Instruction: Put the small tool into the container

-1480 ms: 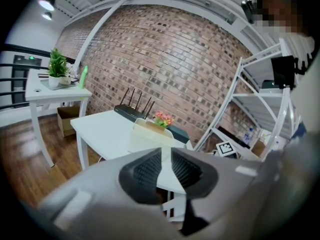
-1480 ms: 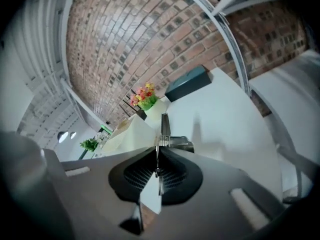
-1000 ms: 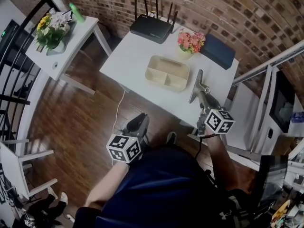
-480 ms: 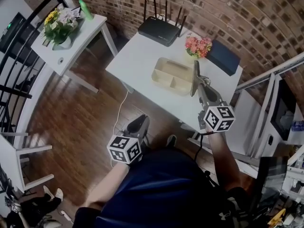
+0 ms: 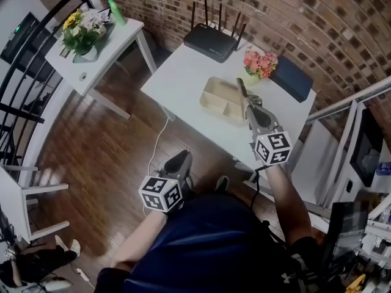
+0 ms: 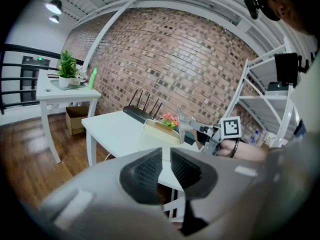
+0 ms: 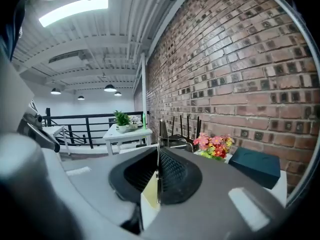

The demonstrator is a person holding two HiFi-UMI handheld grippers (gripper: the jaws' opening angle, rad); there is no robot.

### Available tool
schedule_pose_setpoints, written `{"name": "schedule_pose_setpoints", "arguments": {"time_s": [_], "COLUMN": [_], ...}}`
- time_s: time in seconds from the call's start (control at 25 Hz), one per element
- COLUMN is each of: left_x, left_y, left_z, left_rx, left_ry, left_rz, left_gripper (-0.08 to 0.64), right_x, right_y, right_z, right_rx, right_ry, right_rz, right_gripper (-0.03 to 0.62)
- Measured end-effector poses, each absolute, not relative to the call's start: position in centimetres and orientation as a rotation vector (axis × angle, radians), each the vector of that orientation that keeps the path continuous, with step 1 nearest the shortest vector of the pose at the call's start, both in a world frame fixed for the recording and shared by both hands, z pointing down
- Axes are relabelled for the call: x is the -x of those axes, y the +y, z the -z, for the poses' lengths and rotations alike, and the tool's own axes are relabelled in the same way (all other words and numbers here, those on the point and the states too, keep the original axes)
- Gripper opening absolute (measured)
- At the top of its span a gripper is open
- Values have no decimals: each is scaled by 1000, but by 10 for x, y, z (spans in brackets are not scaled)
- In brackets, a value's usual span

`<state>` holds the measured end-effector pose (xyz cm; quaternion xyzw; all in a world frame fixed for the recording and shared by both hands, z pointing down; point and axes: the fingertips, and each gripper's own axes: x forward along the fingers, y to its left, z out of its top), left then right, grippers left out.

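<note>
My right gripper (image 5: 249,110) clamps thin flat grey metal tool (image 5: 241,88), upright above beige divided plastic container (image 5: 214,93). My left gripper (image 5: 179,162): jaws together, empty.

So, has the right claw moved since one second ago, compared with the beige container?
Yes. The right claw, shut on the small tool, went from beside the container toward it; the tool's tip is now over its right end.
</note>
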<state>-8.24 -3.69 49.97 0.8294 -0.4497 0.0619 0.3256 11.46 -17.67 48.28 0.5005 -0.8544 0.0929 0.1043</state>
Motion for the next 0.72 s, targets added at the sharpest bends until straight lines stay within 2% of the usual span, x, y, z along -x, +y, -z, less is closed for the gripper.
{"name": "schedule_pose_setpoints", "arguments": {"time_s": [0.72], "left_x": [82], "left_y": [-42], "left_z": [-504], "left_rx": [-2146], "left_ry": [-1176], "left_rz": [-185], "left_gripper": [44], "right_x": [-97], "right_y": [-182], "right_z": [-544], "right_rx": [-1310], "right_ry": [-2406], "right_rz": [-165], "right_gripper": [14]}}
